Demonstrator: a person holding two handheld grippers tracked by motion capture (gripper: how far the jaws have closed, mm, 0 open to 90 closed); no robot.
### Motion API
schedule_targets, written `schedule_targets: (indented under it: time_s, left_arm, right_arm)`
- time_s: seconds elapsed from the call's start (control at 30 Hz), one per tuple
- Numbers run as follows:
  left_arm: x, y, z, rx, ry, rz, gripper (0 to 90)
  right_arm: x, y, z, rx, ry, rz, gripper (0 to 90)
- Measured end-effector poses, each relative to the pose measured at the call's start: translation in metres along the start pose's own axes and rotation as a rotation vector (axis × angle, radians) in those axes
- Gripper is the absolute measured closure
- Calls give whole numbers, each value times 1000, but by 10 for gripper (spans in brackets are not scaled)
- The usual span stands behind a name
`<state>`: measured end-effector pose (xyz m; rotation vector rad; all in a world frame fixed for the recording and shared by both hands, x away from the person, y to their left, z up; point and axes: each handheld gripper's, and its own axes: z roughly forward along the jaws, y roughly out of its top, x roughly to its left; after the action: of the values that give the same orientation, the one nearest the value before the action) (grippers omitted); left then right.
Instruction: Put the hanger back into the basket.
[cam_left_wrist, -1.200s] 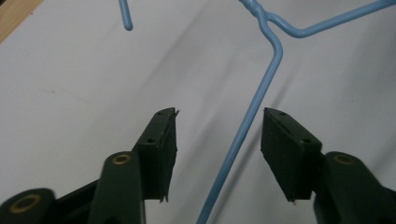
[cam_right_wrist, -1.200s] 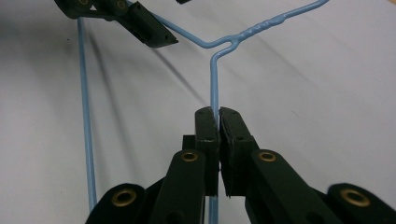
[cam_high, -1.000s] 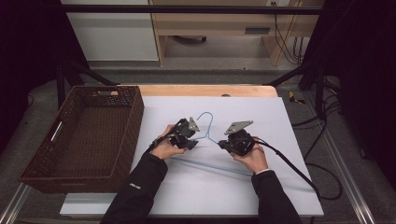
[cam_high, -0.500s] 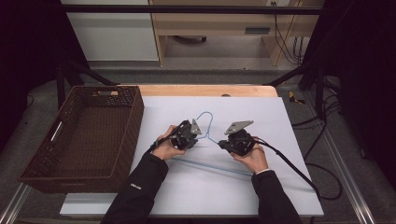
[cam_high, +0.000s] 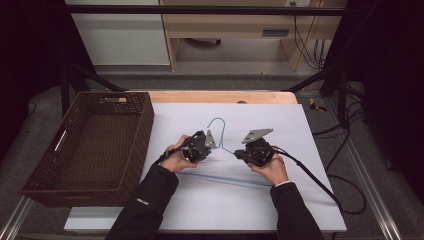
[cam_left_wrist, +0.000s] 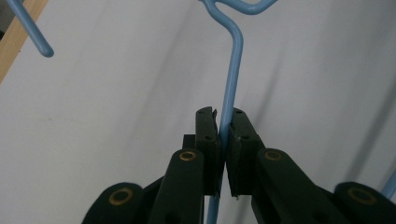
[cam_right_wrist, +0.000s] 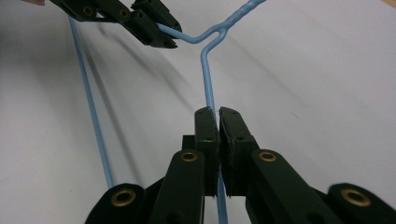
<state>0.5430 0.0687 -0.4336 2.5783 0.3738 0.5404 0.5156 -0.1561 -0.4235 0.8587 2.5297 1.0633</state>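
A light blue wire hanger (cam_high: 218, 125) lies over the white tabletop (cam_high: 300, 200) in the high view, its hook pointing away from me. My left gripper (cam_high: 204, 145) is shut on the hanger's left shoulder wire (cam_left_wrist: 232, 74), which runs up between the closed jaws to the twisted neck. My right gripper (cam_high: 243, 154) is shut on the right shoulder wire (cam_right_wrist: 207, 74). In the right gripper view the left gripper (cam_right_wrist: 161, 35) clamps the wire near the neck, and the hanger's bottom bar (cam_right_wrist: 91, 107) runs down the left side.
A dark brown wicker basket (cam_high: 35, 187) stands at the table's left side. A wooden strip (cam_high: 220, 96) edges the table's far side. Black cable (cam_high: 320, 180) trails from the right gripper off the right edge.
Both hands have shifted the hanger slightly; the left gripper has moved a little toward the neck. Both grippers keep their hold.
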Motion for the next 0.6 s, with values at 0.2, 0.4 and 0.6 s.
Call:
schedule_targets:
  time_s: [0.2,0.4,0.6]
  left_arm:
    - [-3,1,-5,6,-19,21,863]
    - [-6,3,-13,1,-29,18,868]
    - [-9,10,-24,14,-10,8,870]
  right_arm:
    - [0,1,-4,-7,4,1,869]
    - [0,2,-12,-22,8,11,865]
    - [1,4,-18,-46,2,27,856]
